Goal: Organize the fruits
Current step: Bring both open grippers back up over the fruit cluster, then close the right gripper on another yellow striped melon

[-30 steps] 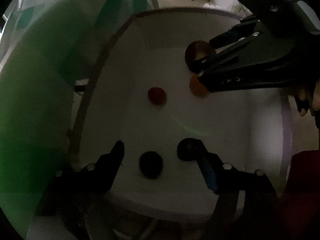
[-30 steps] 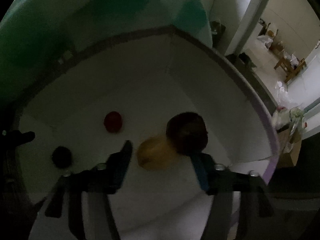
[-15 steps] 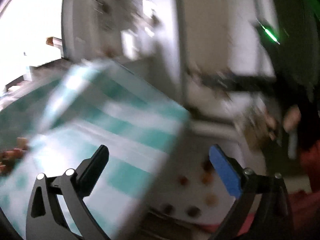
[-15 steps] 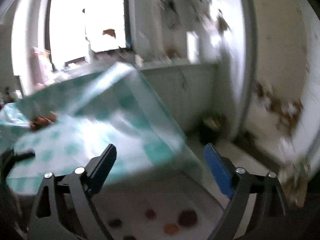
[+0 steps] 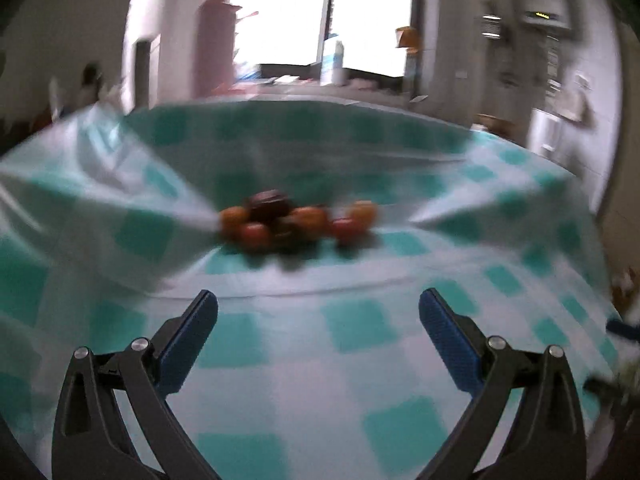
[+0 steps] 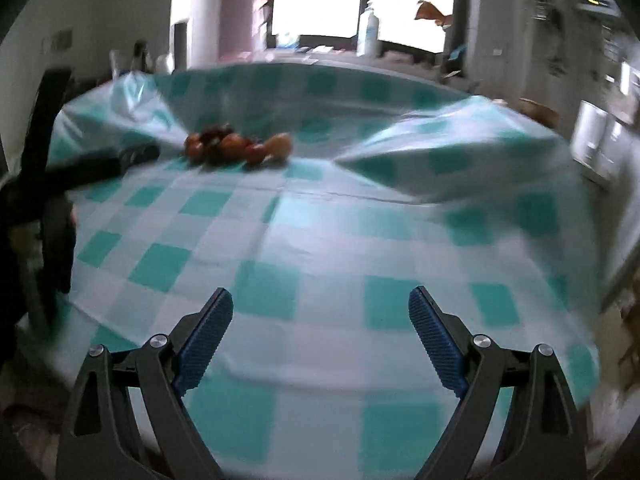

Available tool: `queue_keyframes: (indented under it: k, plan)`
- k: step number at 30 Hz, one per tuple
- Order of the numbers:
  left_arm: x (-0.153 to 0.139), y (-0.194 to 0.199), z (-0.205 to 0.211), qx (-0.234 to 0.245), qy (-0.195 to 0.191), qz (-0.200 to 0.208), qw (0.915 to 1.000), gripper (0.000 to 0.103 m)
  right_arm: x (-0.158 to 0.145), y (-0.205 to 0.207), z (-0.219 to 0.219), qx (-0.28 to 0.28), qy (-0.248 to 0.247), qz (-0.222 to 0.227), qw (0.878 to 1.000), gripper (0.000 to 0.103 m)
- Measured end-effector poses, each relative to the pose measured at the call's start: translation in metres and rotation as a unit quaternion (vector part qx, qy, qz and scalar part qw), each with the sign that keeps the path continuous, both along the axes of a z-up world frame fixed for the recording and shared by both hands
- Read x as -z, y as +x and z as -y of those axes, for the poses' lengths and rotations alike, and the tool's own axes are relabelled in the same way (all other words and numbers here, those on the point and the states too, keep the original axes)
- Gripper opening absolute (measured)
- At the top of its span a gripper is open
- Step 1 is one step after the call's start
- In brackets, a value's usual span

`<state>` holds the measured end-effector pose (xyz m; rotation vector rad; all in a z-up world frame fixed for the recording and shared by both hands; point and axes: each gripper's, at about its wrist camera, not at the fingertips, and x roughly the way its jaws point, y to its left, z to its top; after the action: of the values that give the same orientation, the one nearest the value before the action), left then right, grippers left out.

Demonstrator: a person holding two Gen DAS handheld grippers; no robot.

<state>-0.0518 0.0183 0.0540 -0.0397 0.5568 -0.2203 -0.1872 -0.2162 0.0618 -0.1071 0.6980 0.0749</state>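
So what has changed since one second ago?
Both hand-held grippers left the white box, where each was around a fruit, and now face the fruit pile on the checked tablecloth. Left hand-held gripper and right hand-held gripper have just been opening; both are empty.

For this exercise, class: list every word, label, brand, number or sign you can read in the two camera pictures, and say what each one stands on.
None can be read.
The white bottle by the window: if it bears a label, it is too blurred to read.
The papers and fixtures on the wall at the right: too blurred to read.
The checked tablecloth and the pile of fruit: no writing shows.
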Motion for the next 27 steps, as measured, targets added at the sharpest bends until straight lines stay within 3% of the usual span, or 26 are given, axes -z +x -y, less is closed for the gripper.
queue_keyframes:
  k: [4, 7, 10, 13, 19, 27]
  plan:
    - [0.003, 0.041, -0.046, -0.062, -0.047, -0.027, 0.9966, 0.101, 0.013, 0.059, -0.015, -0.003, 0.017, -0.028, 0.999, 0.087]
    - [0.014, 0.067, -0.085, -0.112, -0.139, -0.049, 0.9827, 0.101, 0.021, 0.1, -0.014, 0.013, 0.068, -0.046, 0.997, 0.086]
    - [0.027, 0.068, -0.106, -0.124, -0.206, -0.065, 0.9685, 0.101, 0.022, 0.142, -0.012, 0.037, 0.118, -0.055, 0.991, 0.086]
    - [0.029, 0.065, -0.112, -0.119, -0.23, -0.065, 0.9636, 0.101, 0.025, 0.19, -0.015, 0.05, 0.161, -0.069, 0.983, 0.086]
    - [0.028, 0.067, -0.097, -0.096, -0.196, -0.061, 0.974, 0.101, 0.032, 0.278, -0.024, 0.067, 0.246, -0.077, 0.964, 0.079]
    - [0.031, 0.069, -0.092, -0.088, -0.189, -0.064, 0.9759, 0.101, 0.051, 0.338, -0.03, 0.085, 0.268, -0.104, 0.954, 0.063]
